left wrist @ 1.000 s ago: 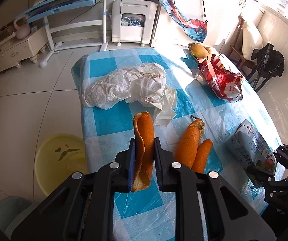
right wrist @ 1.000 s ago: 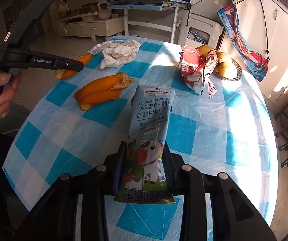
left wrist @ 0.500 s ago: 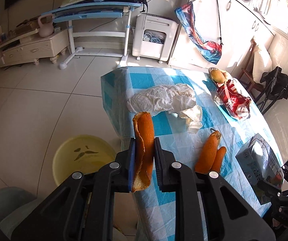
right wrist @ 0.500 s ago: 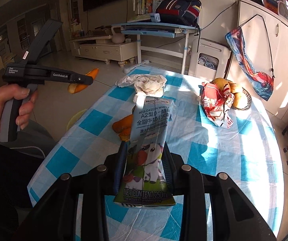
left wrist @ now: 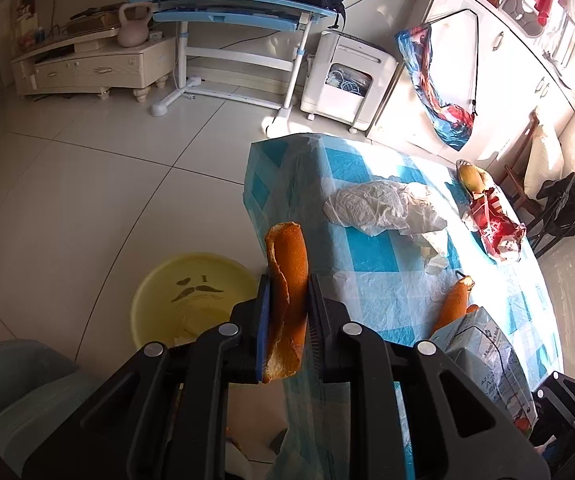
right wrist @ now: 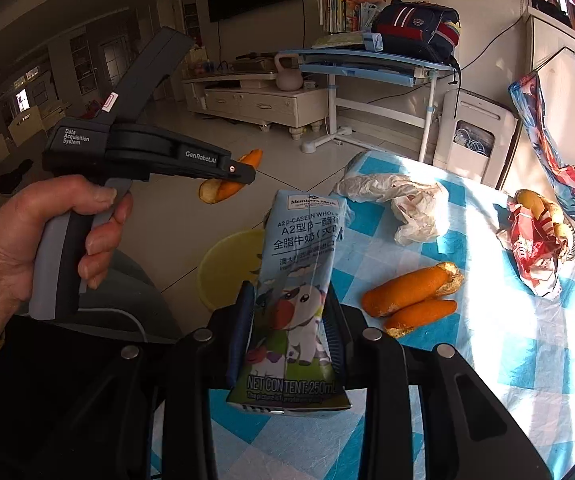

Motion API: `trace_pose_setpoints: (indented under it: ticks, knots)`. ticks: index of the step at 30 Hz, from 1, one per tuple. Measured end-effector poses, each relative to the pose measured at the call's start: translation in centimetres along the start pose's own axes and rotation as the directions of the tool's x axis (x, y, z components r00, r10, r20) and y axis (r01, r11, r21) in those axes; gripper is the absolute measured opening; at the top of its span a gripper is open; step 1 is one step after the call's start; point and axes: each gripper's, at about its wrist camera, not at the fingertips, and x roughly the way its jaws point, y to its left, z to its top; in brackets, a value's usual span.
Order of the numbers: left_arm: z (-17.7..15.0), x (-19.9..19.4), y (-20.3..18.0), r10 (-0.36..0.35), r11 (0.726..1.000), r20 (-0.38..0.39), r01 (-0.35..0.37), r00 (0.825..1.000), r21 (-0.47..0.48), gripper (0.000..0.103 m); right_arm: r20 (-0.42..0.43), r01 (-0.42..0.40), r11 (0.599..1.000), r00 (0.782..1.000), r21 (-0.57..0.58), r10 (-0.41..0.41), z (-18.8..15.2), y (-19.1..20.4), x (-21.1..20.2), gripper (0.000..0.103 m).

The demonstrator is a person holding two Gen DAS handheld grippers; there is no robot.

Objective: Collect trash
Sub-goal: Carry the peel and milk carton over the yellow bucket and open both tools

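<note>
off the checked table edge now: left gripper clamps orange peel, right gripper clamps milk carton, both nearing the yellow basin.

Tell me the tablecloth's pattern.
Blue and white checks on the tablecloth; clearest in the right wrist view.

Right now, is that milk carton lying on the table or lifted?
Lifted: the milk carton is clamped in the right gripper, above the table.

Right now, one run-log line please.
left gripper: shut on curled orange peel | right gripper: shut on blue milk carton | yellow plastic basin: on floor
</note>
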Motion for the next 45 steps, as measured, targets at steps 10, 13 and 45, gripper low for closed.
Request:
trace_pose_setpoints:
  ticks: [10,13,45]
  knots:
    - [0.5,0.7,3.1,0.063,0.993,-0.025,-0.065,0.998,-0.103,0.02,-0.026,-0.048,0.998,0.999,-0.044,0.047,2.7,3.4,4.7,0.034]
    - [0.9,0.2,5.1,0.093,0.981,-0.008,-0.094,0.996,-0.171,0.033,-0.035,-0.054,0.995,0.998,-0.082,0.052,3.4,4.8,6.2,0.034]
    - [2.1,-5.8,7.0,0.293,0.942,0.226,-0.24,0.929,-0.237,0.078,-0.027,0.008,0.997,1.0,-0.083,-0.011,1.1,5.4,7.1,0.066]
